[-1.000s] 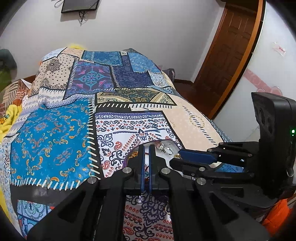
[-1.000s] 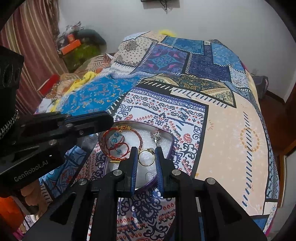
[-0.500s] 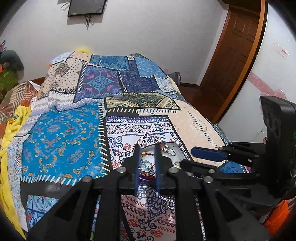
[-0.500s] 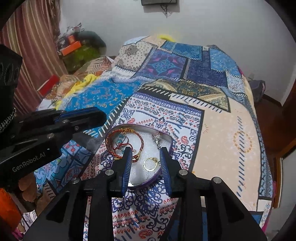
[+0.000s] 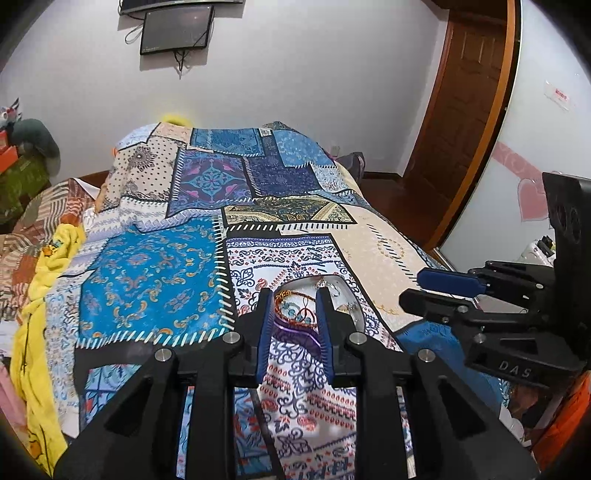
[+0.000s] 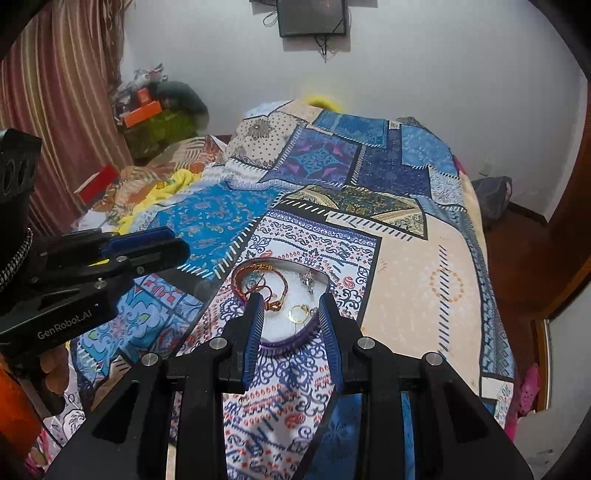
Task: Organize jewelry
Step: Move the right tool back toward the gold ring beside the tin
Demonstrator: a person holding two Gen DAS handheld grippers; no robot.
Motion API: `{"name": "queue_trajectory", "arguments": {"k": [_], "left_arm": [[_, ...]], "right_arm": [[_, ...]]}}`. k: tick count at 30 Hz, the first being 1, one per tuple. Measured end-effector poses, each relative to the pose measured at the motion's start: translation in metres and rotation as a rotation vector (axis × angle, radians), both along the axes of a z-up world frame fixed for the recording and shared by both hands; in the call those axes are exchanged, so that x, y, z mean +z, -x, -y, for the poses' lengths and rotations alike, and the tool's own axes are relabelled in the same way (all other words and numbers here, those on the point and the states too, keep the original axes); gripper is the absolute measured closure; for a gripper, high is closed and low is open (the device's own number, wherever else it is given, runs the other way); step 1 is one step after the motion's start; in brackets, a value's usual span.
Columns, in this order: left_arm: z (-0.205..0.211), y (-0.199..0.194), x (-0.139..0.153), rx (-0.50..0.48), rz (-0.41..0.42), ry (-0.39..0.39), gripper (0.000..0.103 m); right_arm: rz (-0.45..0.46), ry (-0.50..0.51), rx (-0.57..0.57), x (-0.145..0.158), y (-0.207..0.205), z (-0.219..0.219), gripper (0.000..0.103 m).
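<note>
A purple-rimmed heart-shaped jewelry tray (image 6: 291, 341) with a white lining lies on the patterned bedspread. In it are red and gold bangles (image 6: 260, 280), a gold ring (image 6: 298, 314) and a silver earring (image 6: 308, 280). My right gripper (image 6: 291, 306) is open and empty, held above the tray's near edge. My left gripper (image 5: 294, 301) is open and empty, just short of the tray (image 5: 295, 330), with the bangles (image 5: 295, 312) seen between its fingers. Each gripper shows from the side in the other's view: the right (image 5: 439, 286), the left (image 6: 155, 245).
The patchwork bedspread (image 6: 406, 258) covers the bed. A yellow cloth (image 5: 40, 295) lies at its left side. Clutter and boxes (image 6: 147, 110) stand by the striped curtain. A wooden door (image 5: 465, 110) is at the right, a screen (image 5: 175, 31) on the wall.
Both grippers have opened and pulled back and up from the tray. The left was shut a second ago; the right was narrowly around the gold ring, which now lies free in the tray.
</note>
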State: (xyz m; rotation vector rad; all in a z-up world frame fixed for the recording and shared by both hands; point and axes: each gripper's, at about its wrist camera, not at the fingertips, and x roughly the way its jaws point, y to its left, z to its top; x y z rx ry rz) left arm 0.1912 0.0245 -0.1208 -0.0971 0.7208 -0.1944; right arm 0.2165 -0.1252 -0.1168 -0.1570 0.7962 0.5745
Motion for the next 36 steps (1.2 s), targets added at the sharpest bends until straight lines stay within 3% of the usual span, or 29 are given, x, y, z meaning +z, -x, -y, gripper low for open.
{"name": "queue_trajectory", "arguments": {"k": [8, 10, 24, 31, 36], "left_arm": [[-0.001, 0.021, 0.001, -0.009, -0.024, -0.018, 0.079], [0.000, 0.026, -0.004, -0.019, -0.036, -0.028, 0.074], [-0.001, 0.045, -0.056, -0.021, -0.173, -0.026, 0.071], [-0.003, 0.051, -0.070, -0.027, -0.202, -0.004, 0.071], [-0.003, 0.050, -0.075, -0.033, -0.219, 0.015, 0.071]], "right_arm": [[-0.015, 0.005, -0.014, -0.006, 0.016, 0.006, 0.070], [-0.032, 0.012, -0.015, -0.012, 0.019, 0.006, 0.070], [-0.182, 0.095, 0.046, -0.074, 0.032, -0.015, 0.070], [-0.141, 0.150, 0.081, -0.083, 0.037, -0.026, 0.070], [-0.136, 0.174, 0.104, -0.086, 0.038, -0.029, 0.089]]}}
